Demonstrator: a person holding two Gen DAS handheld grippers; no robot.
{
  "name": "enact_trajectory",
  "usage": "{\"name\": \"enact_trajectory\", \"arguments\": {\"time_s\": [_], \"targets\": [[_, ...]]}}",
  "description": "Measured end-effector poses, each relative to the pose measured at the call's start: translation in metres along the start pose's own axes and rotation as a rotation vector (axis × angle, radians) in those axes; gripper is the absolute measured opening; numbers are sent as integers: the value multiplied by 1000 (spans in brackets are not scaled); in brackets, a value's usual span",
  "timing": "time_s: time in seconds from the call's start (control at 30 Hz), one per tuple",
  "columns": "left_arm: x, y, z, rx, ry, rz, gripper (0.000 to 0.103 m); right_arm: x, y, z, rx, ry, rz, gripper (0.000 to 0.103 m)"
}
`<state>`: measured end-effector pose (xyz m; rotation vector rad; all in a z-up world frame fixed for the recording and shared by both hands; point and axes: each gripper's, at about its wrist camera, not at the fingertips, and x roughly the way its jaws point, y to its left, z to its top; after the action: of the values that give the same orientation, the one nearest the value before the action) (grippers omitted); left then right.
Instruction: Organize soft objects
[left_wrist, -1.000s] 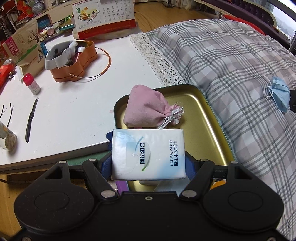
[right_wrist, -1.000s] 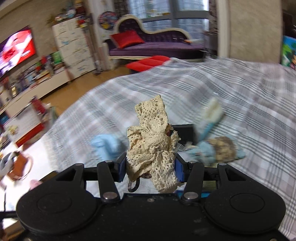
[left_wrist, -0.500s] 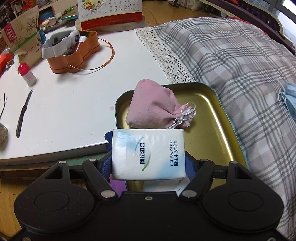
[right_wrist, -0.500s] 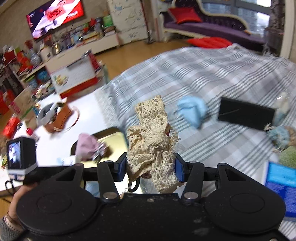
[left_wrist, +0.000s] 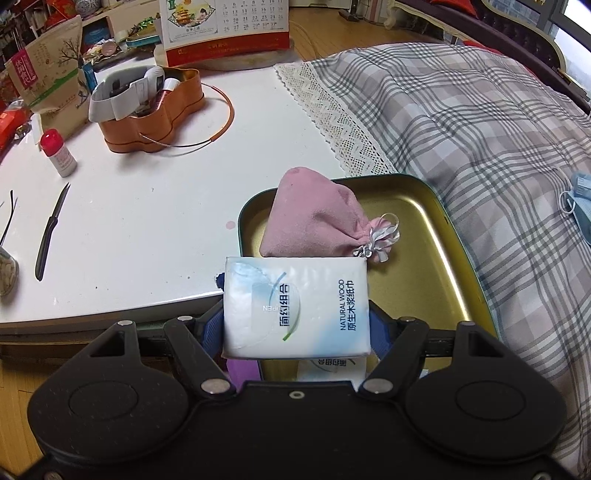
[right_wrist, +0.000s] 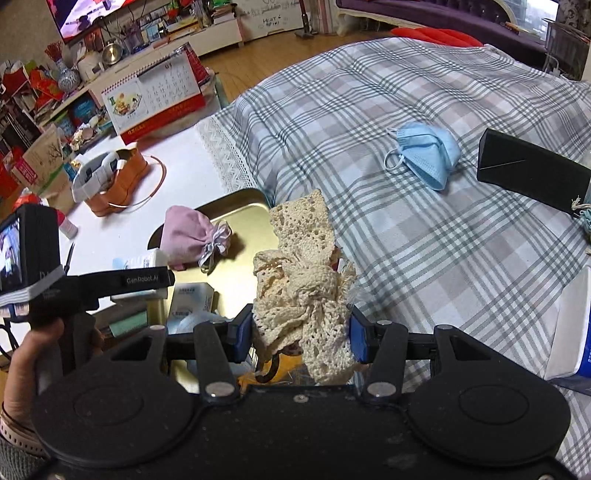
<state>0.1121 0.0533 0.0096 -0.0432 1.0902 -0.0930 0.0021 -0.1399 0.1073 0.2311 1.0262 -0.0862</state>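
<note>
I have swung the right gripper (right_wrist: 301, 338), clamped on the cream lace bundle (right_wrist: 304, 295), from over the bed to the gold tray (right_wrist: 236, 214); my left gripper (left_wrist: 295, 325) still pinches the tissue pack (left_wrist: 295, 306) above the tray's near edge, so both are ready to drop.

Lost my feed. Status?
Left hand-held gripper clamps tissue pack. Right hand-held gripper clamps lace cloth. Pink pouch in gold tray.
</note>
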Motion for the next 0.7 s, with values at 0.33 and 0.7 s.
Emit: {"name": "enact_trajectory", "arguments": {"time_s": [0.33,0.7], "targets": [[9,9,5,-37,32,11,69,3,3,6,12,36,6,50],[14,16,9,-75,49,10,69,22,30,23,-52,58,38,50]]}}
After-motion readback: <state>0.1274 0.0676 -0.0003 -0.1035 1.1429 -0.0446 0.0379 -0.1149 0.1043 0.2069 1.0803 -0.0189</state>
